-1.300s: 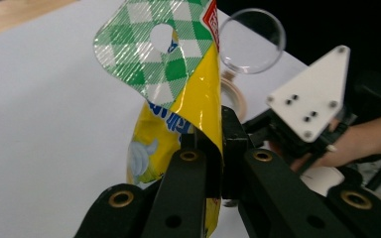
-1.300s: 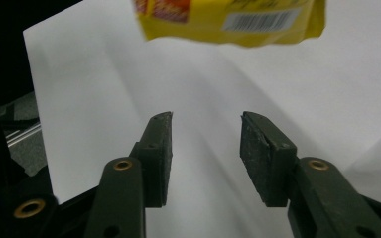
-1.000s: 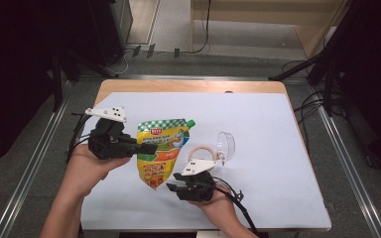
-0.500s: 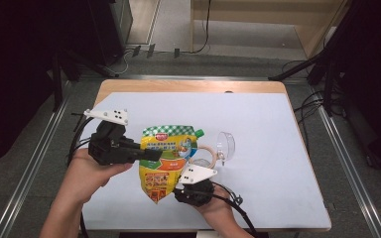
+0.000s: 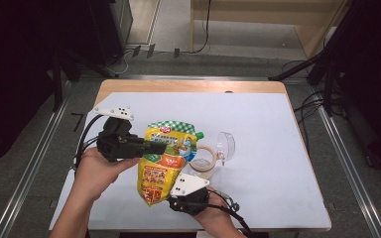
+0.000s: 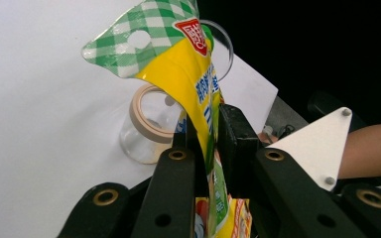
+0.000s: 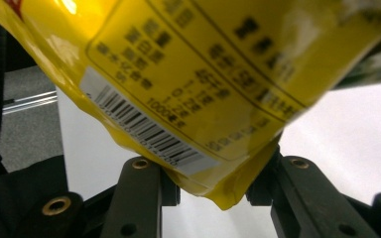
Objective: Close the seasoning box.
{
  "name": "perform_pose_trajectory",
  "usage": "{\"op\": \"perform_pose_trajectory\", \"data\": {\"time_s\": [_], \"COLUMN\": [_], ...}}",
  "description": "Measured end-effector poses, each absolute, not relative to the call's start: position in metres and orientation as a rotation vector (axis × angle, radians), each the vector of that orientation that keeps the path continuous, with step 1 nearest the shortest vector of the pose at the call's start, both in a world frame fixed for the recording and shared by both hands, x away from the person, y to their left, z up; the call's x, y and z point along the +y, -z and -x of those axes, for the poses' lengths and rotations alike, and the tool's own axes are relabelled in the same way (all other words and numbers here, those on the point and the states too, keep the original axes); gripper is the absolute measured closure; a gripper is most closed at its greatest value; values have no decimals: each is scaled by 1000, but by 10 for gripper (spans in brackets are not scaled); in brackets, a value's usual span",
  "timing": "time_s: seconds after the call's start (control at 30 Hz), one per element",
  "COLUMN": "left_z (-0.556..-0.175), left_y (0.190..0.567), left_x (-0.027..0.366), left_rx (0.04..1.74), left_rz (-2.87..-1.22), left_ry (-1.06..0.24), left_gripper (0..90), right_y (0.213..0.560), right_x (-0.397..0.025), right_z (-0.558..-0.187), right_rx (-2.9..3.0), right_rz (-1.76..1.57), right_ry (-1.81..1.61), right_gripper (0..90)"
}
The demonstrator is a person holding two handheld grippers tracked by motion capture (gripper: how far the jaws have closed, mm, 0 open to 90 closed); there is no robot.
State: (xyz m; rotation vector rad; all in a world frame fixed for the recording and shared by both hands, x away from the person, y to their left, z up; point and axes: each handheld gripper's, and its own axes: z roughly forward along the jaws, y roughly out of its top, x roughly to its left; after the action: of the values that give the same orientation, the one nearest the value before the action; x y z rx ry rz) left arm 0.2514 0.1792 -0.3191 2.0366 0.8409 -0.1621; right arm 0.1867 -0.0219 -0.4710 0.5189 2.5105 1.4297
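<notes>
Two grippers are engaged on one yellow pouch (image 5: pixel 164 161), which is held above the white mat (image 5: pixel 278 148). The left gripper (image 5: pixel 156 148) comes in from the pouch's left side; its jaws are clamped on the pouch's upper half, below the green-checked top edge (image 6: pixel 144 44), with the film pinched flat between them in the left gripper view. The right gripper (image 5: pixel 171 196) sits at the pouch's bottom corner. In the right gripper view the pouch's lower corner (image 7: pixel 223 191), with a barcode label (image 7: pixel 149 131) on the face just above it, hangs between the two jaws. The jaws stand apart on either side of that corner; firm contact cannot be told from the pictures.

A clear glass jar (image 5: pixel 225 146) lies on its side on the mat just right of the pouch, its beige-rimmed mouth (image 5: pixel 202 158) facing the pouch. The pouch's green cap (image 5: pixel 199 135) sits at its upper right, near the jar. In the left gripper view the jar mouth (image 6: pixel 151 116) is seen directly behind the pouch.
</notes>
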Motion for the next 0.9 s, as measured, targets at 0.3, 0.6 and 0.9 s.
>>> {"op": "perform_pose_trajectory", "data": {"time_s": [0.3,0.6,0.9], "left_z": [-258,-262,-266], "left_y": [336,344,352], "left_x": [166,155,150], "left_rx": [875,915,954], "left_rz": [-2074,-2112,-2136], "left_ry": [175,199,245], "left_gripper": [816,795,773], "right_y": [470,468,468], "right_x": [-19,-17,-15], "right_z": [-184,-179,-174], "right_rx": [2570,2616,2646], "right_rz": [-551,-562,-570], "right_ry": [-1456,-1497,-1524], "right_gripper": [687,689,685]}}
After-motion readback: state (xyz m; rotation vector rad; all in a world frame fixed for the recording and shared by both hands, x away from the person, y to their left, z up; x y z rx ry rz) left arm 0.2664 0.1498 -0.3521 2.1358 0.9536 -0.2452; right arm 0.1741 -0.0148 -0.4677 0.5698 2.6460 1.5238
